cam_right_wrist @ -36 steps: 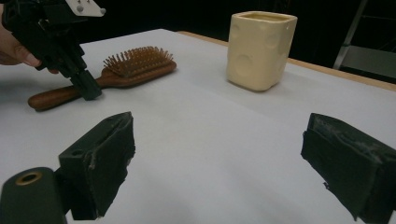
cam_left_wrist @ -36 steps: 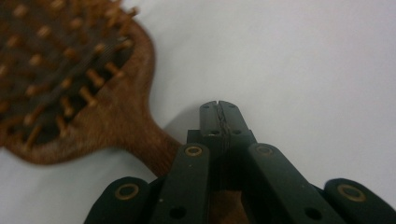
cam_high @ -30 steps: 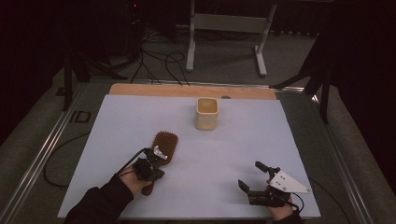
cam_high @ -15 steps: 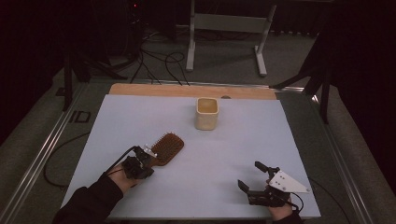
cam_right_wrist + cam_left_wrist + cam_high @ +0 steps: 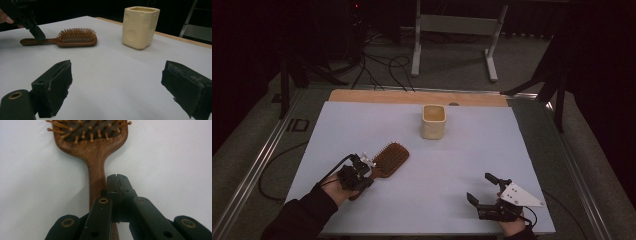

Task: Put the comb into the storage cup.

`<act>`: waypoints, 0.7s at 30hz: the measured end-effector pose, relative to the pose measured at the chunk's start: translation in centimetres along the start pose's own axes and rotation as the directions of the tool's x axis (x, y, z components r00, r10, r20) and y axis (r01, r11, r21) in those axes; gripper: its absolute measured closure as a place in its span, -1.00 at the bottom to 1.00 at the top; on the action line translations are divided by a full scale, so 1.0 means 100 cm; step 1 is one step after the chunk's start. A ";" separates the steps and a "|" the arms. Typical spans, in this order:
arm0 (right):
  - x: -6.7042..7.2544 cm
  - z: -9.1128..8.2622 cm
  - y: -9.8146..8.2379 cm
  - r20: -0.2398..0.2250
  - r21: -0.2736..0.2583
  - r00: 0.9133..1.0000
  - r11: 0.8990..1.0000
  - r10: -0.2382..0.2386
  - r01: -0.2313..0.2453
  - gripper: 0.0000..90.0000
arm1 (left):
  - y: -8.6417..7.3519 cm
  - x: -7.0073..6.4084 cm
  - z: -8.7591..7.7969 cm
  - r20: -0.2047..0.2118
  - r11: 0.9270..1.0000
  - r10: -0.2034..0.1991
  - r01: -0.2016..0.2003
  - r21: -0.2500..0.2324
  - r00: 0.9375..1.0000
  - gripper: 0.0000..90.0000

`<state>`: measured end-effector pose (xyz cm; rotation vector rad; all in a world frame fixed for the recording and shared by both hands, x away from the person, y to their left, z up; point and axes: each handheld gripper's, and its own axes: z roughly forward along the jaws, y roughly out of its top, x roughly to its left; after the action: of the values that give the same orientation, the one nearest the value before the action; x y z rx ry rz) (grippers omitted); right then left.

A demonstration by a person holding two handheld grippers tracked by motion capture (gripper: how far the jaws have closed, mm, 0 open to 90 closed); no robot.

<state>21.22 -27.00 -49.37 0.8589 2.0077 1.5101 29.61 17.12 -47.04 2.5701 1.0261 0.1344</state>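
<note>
A brown wooden hairbrush (image 5: 390,157) (image 5: 93,147) (image 5: 75,37) lies bristles up on the white table sheet (image 5: 462,155), its head pointing to the back right. My left gripper (image 5: 363,179) (image 5: 117,182) (image 5: 37,33) is shut with nothing between its jaws. Its closed tips rest against the side of the brush handle. My right gripper (image 5: 480,188) (image 5: 118,90) stands open and empty near the front right, low over the sheet. A cream square cup (image 5: 433,121) (image 5: 140,26) stands upright behind the brush, toward the back middle.
A wooden strip (image 5: 412,97) runs along the table's far edge. Metal rails (image 5: 262,165) border the sides. Beyond the table stand a grey frame (image 5: 452,30) and loose cables (image 5: 382,65) on the floor.
The left gripper has moved left and a little up, and the brush has swung round, so that its head now points to the back right. The right gripper has not moved.
</note>
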 end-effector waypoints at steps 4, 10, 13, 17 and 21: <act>0.000 0.000 0.000 0.000 0.000 1.000 1.000 0.001 -0.001 -0.80 | -0.002 0.004 -0.007 -0.010 1.000 -0.007 0.007 0.000 1.000 1.00; 0.000 0.001 0.000 0.000 0.003 1.000 1.000 0.002 -0.002 -0.80 | -0.002 0.012 -0.014 -0.015 0.999 -0.037 0.038 0.017 0.999 1.00; 0.000 0.001 0.000 0.000 0.003 1.000 1.000 0.003 -0.003 -0.80 | -0.001 0.014 -0.014 -0.016 0.999 -0.041 0.042 0.027 0.999 0.93; 0.000 0.001 0.000 0.002 0.003 1.000 1.000 0.004 -0.004 -0.79 | 0.002 0.015 -0.013 -0.024 0.998 -0.042 0.042 0.036 0.999 0.74; 0.000 0.001 0.000 0.003 0.002 1.000 1.000 0.004 -0.004 -0.80 | 0.005 0.018 -0.012 -0.021 0.998 -0.049 0.050 0.049 0.999 0.53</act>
<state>21.33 -26.96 -49.44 0.8664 2.0073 1.5087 30.97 18.38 -45.88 2.5900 1.1131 0.1237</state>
